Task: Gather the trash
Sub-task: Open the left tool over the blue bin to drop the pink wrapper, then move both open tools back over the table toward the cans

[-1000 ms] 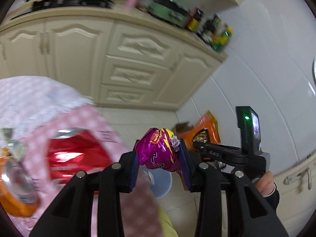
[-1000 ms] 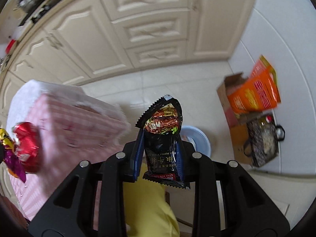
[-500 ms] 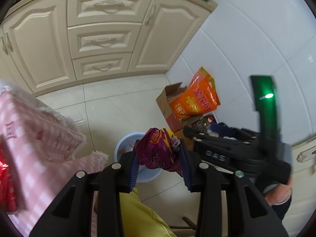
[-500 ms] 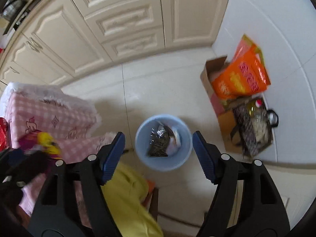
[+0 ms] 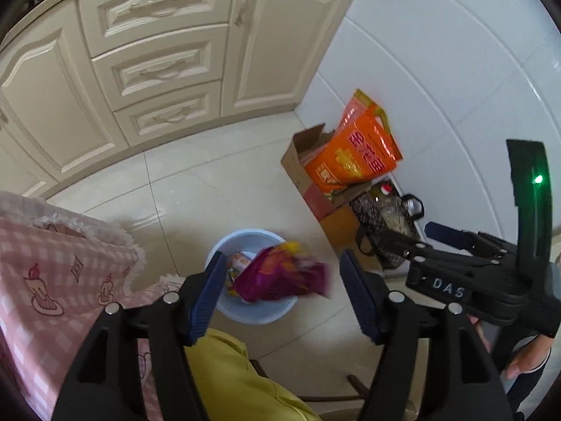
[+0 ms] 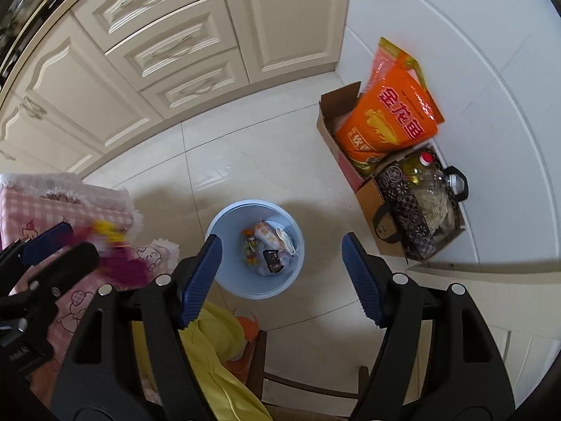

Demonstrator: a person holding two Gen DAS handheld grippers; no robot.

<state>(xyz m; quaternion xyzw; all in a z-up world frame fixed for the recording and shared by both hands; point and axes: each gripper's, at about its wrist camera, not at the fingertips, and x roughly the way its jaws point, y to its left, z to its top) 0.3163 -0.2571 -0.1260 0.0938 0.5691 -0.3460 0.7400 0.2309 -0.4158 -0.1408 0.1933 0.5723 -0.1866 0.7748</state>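
The step in hand looks like dropping a wrapper into the bin, and doing it well means parting the fingers only while the bin sits straight below them, then holding there until the piece is clear of the blue pads so it cannot snag or drift onto the floor. Nearest in the left wrist view, the left hand-held gripper (image 5: 282, 287) has its fingers spread wide, with the purple wrapper (image 5: 280, 277) blurred and loose between them, touching neither pad as far as can be told; it appears to be falling in line with the mouth of the light blue bin (image 5: 224, 245) on the floor just beyond. The right hand-held gripper (image 6: 282, 270) is likewise spread wide and holds nothing, hanging above the same bin, which already contains several wrappers (image 6: 271, 245). To the near left lies the pink checked cloth (image 6: 52, 203) over the surface. Farther right, against the white wall, stand a cardboard box (image 6: 331, 129) with an orange bag (image 6: 392, 115), and farthest away the cream cabinets (image 6: 175, 52).
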